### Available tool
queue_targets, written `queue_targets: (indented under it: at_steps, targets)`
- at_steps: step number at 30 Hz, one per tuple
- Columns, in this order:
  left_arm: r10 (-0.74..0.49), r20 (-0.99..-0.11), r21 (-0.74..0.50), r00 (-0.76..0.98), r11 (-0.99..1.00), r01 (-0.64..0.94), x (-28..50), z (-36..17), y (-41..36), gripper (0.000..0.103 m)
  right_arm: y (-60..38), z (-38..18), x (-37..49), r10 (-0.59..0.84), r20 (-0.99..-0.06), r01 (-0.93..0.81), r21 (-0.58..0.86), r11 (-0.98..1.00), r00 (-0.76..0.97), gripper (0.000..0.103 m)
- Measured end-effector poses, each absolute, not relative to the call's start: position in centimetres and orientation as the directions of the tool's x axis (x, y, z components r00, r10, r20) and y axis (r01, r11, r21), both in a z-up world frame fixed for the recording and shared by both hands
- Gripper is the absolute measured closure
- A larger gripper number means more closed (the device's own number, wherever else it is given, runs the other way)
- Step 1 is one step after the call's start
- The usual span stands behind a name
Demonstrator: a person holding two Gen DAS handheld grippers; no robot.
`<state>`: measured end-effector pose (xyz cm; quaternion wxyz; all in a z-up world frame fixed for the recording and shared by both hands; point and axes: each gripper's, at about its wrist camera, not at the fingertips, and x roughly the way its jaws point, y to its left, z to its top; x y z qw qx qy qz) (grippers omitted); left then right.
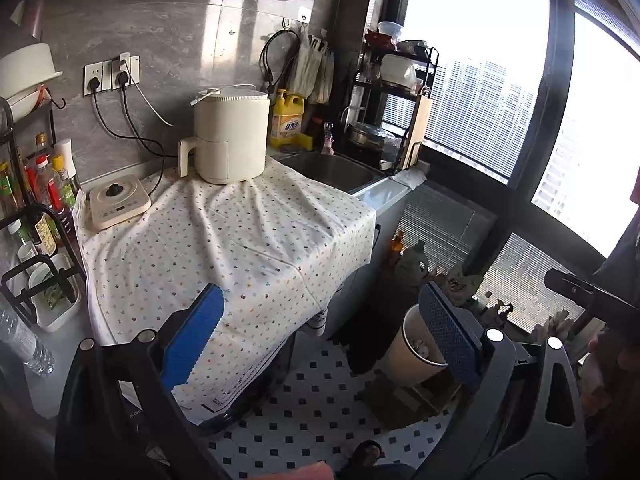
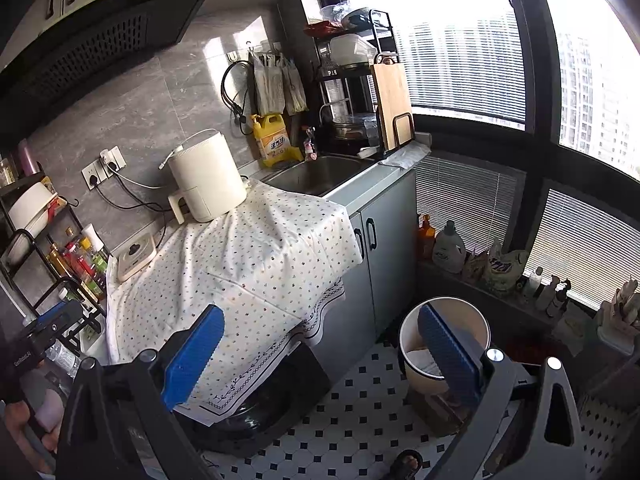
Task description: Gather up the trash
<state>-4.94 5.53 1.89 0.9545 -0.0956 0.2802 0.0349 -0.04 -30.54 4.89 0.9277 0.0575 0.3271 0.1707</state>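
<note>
Kitchen counter and floor fill both views as we hold our two grippers side by side above the spotted cloth that drapes the worktop. Our left gripper stands with its blue pads wide apart and nothing between them; one pad hangs over the cloth's near corner, the other over the bin. Our right gripper is spread just as wide and is equally empty. The task's thing, the round cream trash bin, sits on the black-and-white tiled floor just beside the grey cabinet doors, below the dark window frame. From the right wrist we look down into its open mouth and see pale paper lying inside; from the left wrist we see small light scraps in it, though what they are we cannot tell. On the cloth stands a cream air fryer with its handle toward the wall, and beside it a flat cream appliance with a black knob. Beyond the fryer lies the steel sink, with a yellow detergent jug at its back edge. A rack of sauce bottles stands at the far left, and a clear plastic water bottle lies near it.
</note>
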Motion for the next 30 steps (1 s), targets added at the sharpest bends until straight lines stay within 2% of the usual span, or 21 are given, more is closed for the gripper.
queue_targets:
  at_steps: [30]
  targets:
    - [0.012,-0.531,-0.166,0.847,0.979,-0.118,-5.17,2.62,5.74,0.006,-30.17,4.98,-0.54,0.355,-0.585,-0.287,0.209,0.935,0.729,0.008]
